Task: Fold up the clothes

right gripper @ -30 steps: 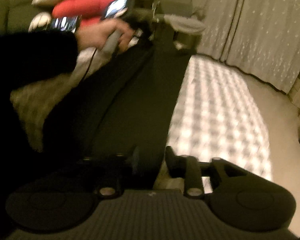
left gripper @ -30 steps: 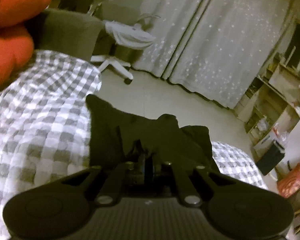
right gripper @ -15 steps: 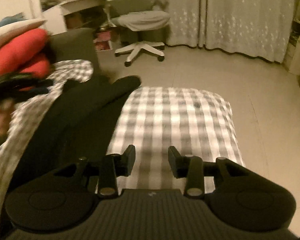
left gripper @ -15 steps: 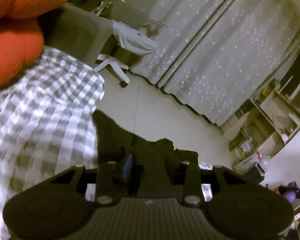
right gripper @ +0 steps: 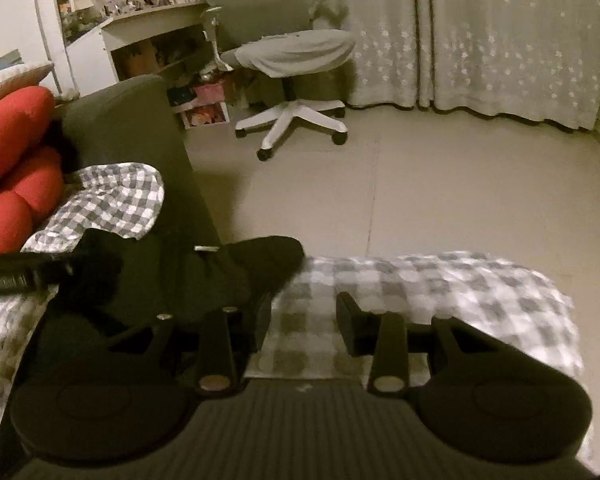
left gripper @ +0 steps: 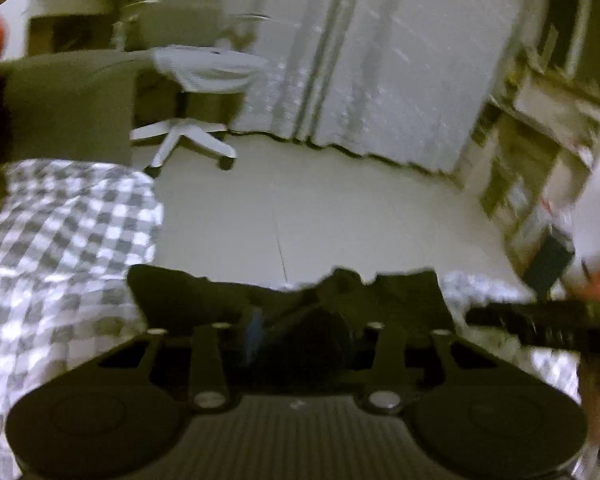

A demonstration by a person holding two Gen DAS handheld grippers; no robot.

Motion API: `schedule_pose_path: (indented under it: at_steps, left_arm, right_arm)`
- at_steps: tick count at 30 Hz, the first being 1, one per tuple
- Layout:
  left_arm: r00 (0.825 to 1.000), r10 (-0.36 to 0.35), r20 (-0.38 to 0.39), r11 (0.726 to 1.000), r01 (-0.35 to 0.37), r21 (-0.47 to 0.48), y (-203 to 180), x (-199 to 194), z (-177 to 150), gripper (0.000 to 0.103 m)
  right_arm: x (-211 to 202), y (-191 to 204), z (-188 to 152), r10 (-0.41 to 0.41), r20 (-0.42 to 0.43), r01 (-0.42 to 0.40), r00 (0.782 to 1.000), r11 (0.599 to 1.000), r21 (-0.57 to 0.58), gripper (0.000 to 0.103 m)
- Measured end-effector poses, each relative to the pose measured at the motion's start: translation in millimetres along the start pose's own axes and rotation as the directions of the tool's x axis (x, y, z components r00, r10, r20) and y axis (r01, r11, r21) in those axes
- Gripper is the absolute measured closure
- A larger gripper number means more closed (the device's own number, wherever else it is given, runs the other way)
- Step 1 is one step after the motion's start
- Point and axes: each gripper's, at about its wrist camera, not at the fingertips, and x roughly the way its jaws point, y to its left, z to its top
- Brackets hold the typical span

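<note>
Left gripper (left gripper: 306, 328) at bottom centre of the left wrist view, blurred; its fingers are closing, with the black garment (left gripper: 284, 300) bunched between them, but the blur and dark cloth hide whether the pads press on it, cannot tell. The garment's ragged upper edge runs across the lower middle of that frame, over the checked cover (left gripper: 60, 240) at left. Bare floor (left gripper: 320, 208) fills the centre, open up to the curtain (left gripper: 380, 60) hem at top. Office chair (left gripper: 196, 76) upper left, shelves (left gripper: 540, 140) along the right edge. At lower right a second dark tool, with a hand behind it, pokes in, blurred. Right wrist view: right gripper (right gripper: 304, 320) at bottom centre, fingers (right gripper: 348, 320) apart, nothing between them, only the checked cover (right gripper: 420, 288) below. Black garment (right gripper: 204, 280) lies lower left, its rounded edge just left of the gap and touching the left finger area, draped across the cover and the dark sofa arm (right gripper: 140, 140). Red cushions (right gripper: 16, 168) at the left edge. Floor (right gripper: 460, 180) clear to the right and centre, chair (right gripper: 292, 64) top centre, curtain (right gripper: 480, 32) top right.
</note>
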Motion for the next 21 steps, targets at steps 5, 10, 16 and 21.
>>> schedule_pose_path:
  at_steps: [5,10,16,21]
  left_arm:
    - [0.999,0.017,0.036,1.000,-0.018,0.025,-2,-7,2,0.103]
    - [0.988,-0.032,0.153,0.999,0.035,-0.016,2,-37,14,0.103]
    - [0.985,0.032,0.168,0.999,-0.026,-0.037,9,-38,18,0.103]
    - [0.980,0.139,0.142,0.990,-0.133,-0.055,13,-26,11,0.103]
  right_arm:
    - [12,3,4,0.013,0.026,-0.012,1.000,1.000,-0.026,0.066]
    - [11,-2,6,0.046,0.085,-0.046,0.995,0.999,-0.003,0.066]
    - [17,-2,8,0.042,0.088,-0.042,0.995,0.999,-0.001,0.066]
    - [36,13,16,0.030,0.059,-0.025,0.998,0.997,-0.073,0.066]
